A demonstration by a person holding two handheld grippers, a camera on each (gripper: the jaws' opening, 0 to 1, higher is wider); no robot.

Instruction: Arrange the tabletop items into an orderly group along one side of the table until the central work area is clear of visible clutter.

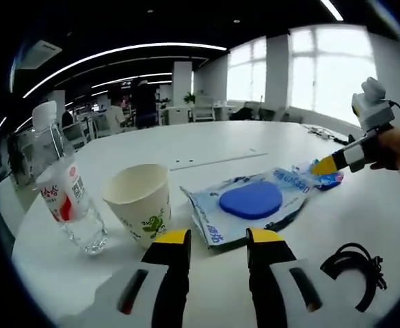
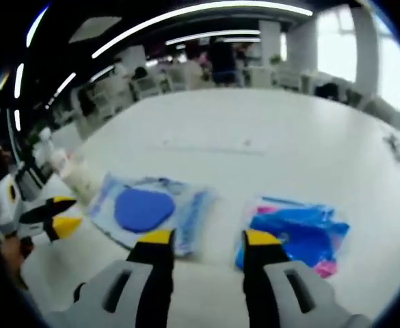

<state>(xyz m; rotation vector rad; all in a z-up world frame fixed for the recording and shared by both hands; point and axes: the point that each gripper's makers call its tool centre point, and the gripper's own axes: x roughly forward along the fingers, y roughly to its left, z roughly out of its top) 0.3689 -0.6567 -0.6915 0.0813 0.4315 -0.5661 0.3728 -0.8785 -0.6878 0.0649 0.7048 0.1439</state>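
**A:** Yellow-tipped jaws of the left gripper [image 1: 217, 240] rise from the bottom of the left gripper view, apart, holding nothing. Just past them lies the pack [image 1: 244, 206] with its blue disc, at mid-frame. What else is on the table [image 1: 206, 140]?

**B:** Lower left of centre, a cup [image 1: 140, 200] stands upright. Left of it a bottle [image 1: 66, 195] stands too, near the cup but not touching. At lower right a black cable [image 1: 353, 263] curls by the jaw.

**A:** And the right gripper?

**B:** In the left gripper view it comes in from the right edge, its tip at a small blue packet [image 1: 323, 176] beyond the pack. In its own view the right gripper [image 2: 210, 239] has its jaws apart and empty. The pack [image 2: 148, 208] lies ahead of the left jaw, the blue packet [image 2: 299, 232] just beyond the right jaw, low and right in the frame.

**A:** So which step is this?

**B:** Early, I'd judge. Nothing is grouped yet; the flat items sit mid-table, well apart from bottle and cup. The right gripper looks set to take the blue packet.

**A:** What does the next move call for?

**B:** Probably lowering the jaws over the packet's near edge, pinching the thin film, then carrying it toward the bottle's side. Flat film is hard to catch, so a low angle would help.
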